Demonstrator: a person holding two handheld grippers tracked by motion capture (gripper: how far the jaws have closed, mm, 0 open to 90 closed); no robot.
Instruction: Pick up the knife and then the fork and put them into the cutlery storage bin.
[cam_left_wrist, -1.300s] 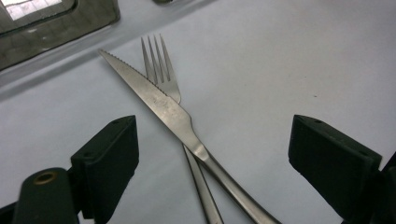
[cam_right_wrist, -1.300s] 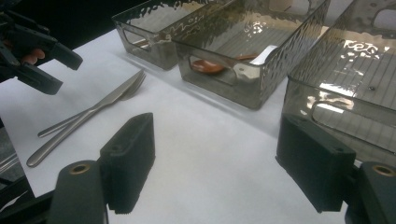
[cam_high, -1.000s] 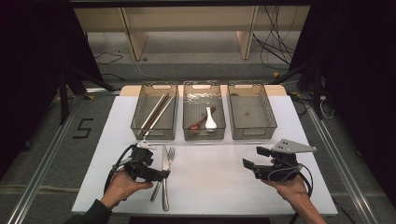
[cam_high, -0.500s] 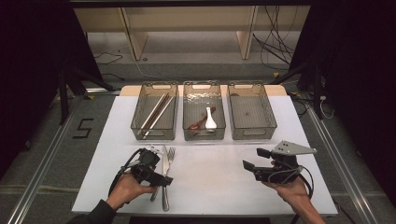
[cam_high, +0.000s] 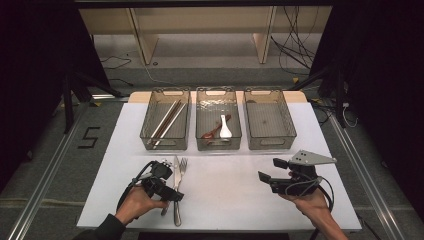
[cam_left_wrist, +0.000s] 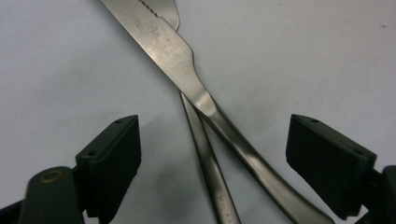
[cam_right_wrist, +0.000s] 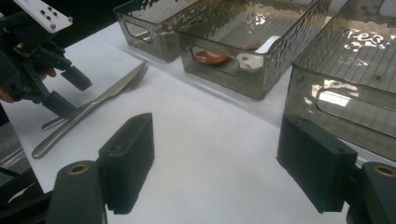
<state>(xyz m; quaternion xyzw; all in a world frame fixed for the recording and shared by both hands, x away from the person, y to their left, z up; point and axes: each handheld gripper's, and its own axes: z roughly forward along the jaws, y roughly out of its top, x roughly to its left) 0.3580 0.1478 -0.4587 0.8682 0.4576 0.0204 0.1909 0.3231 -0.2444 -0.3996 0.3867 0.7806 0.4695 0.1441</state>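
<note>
A steel knife (cam_high: 175, 167) and a fork (cam_high: 183, 165) lie crossed on the white table (cam_high: 225, 195) at front left. In the left gripper view the knife (cam_left_wrist: 187, 65) lies over the fork's handle (cam_left_wrist: 208, 163). My left gripper (cam_high: 172, 184) is open and low over them, one jaw on each side of the two handles, with nothing pinched (cam_left_wrist: 212, 140). My right gripper (cam_high: 271, 170) is held open at front right, with nothing between its jaws (cam_right_wrist: 215, 144). In its view the left gripper (cam_right_wrist: 51, 84) stands over the cutlery (cam_right_wrist: 98, 100).
Three clear bins stand in a row behind. The left bin (cam_high: 150, 131) holds chopsticks (cam_high: 166, 120), the middle bin (cam_high: 238, 125) holds a white spoon (cam_high: 225, 127) and a brown one (cam_high: 212, 132), and the right bin (cam_high: 270, 120) is bare inside. The table's front edge is near both hands.
My left gripper has shifted slightly nearer along the cutlery and come down, so its open jaws now flank the handles. The right gripper has stayed put.
</note>
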